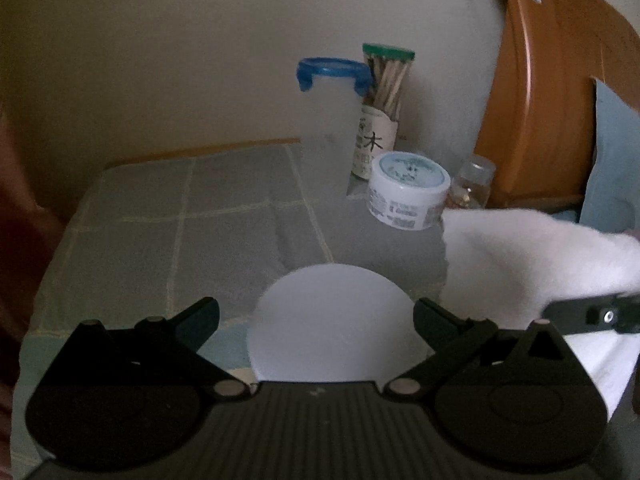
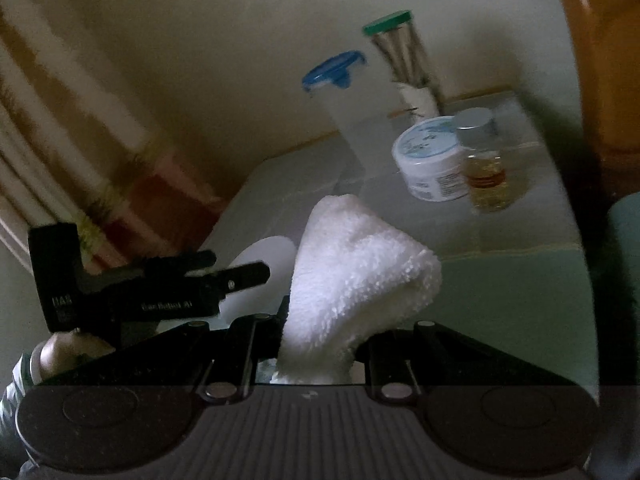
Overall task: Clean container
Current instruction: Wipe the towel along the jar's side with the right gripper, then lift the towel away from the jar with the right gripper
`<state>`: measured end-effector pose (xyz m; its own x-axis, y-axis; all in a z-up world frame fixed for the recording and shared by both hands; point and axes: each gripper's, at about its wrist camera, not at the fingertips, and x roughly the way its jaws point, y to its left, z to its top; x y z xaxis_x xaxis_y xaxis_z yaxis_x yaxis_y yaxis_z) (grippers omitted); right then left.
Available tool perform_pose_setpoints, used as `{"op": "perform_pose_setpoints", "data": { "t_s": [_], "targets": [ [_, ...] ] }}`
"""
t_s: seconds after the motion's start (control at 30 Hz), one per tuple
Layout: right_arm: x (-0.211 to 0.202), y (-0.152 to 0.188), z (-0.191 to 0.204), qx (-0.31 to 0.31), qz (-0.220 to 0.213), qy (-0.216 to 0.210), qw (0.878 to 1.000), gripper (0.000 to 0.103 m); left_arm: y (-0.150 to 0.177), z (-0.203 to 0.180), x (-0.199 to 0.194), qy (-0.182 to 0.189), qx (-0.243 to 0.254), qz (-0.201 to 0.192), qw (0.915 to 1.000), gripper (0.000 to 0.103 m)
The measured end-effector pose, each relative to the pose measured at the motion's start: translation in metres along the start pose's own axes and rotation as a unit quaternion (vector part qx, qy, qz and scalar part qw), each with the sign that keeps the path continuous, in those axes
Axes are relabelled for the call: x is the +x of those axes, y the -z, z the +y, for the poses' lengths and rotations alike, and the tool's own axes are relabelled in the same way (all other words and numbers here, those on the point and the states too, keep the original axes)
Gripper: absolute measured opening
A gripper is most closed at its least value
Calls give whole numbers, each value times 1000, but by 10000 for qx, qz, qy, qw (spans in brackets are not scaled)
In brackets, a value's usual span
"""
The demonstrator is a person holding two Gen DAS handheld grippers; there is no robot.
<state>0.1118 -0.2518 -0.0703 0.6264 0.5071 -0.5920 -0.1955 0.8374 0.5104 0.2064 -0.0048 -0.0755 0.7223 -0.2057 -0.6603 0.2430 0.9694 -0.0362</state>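
A white round container (image 1: 332,320) sits between the black fingers (image 1: 200,316) of my left gripper (image 1: 316,314), which press on its two sides just above the table. In the right wrist view the same container (image 2: 260,256) shows behind the left gripper (image 2: 240,266), held by a person's hand. My right gripper (image 2: 320,332) is shut on a folded white towel (image 2: 360,272) that sticks up and hides the fingertips. The towel (image 1: 520,256) hangs just right of the container, apart from it, with one right finger (image 1: 592,316) below it.
On the grey checked tablecloth (image 1: 180,232), at the back, stand a tall clear tub with a blue lid (image 1: 332,76), a green-capped stick tube (image 1: 384,96), a white jar (image 1: 408,192) and a small glass bottle (image 1: 474,184). Wooden furniture (image 1: 540,100) rises at right.
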Motion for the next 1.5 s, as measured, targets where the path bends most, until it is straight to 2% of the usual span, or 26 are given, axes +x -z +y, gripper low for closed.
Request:
{"op": "perform_pose_setpoints", "data": {
  "t_s": [0.2,0.33,0.5,0.63,0.73,0.83,1.0,1.13,1.37,1.5],
  "targets": [
    [-4,3,-8,122,-85,-114,9998,20,1,-19,4,-262,293,66,9992,103],
    [-5,3,-13,148,-111,-148,9997,20,4,-29,9,-569,440,129,9973,103],
    [-7,4,-18,186,-152,-160,9996,20,5,-31,17,-774,333,331,9959,103],
    [-6,5,-20,200,-132,-158,9996,20,4,-24,19,-715,120,493,9961,102],
    [-4,4,-19,195,-110,-139,9997,20,2,-17,19,-535,-25,581,9969,100],
    [-1,3,-17,154,-63,-103,9998,20,2,-13,18,-366,104,600,9975,99],
    [2,2,-11,77,13,-9,10000,20,3,-3,14,114,553,606,9966,99],
    [5,1,-6,32,73,47,10000,20,2,9,13,643,1030,597,9908,99],
    [14,-3,3,-91,163,181,9997,20,-1,31,13,1607,2046,505,9642,99],
    [20,-6,10,-156,251,273,9992,20,-5,41,17,2126,2598,420,9410,99]
  ]
}}
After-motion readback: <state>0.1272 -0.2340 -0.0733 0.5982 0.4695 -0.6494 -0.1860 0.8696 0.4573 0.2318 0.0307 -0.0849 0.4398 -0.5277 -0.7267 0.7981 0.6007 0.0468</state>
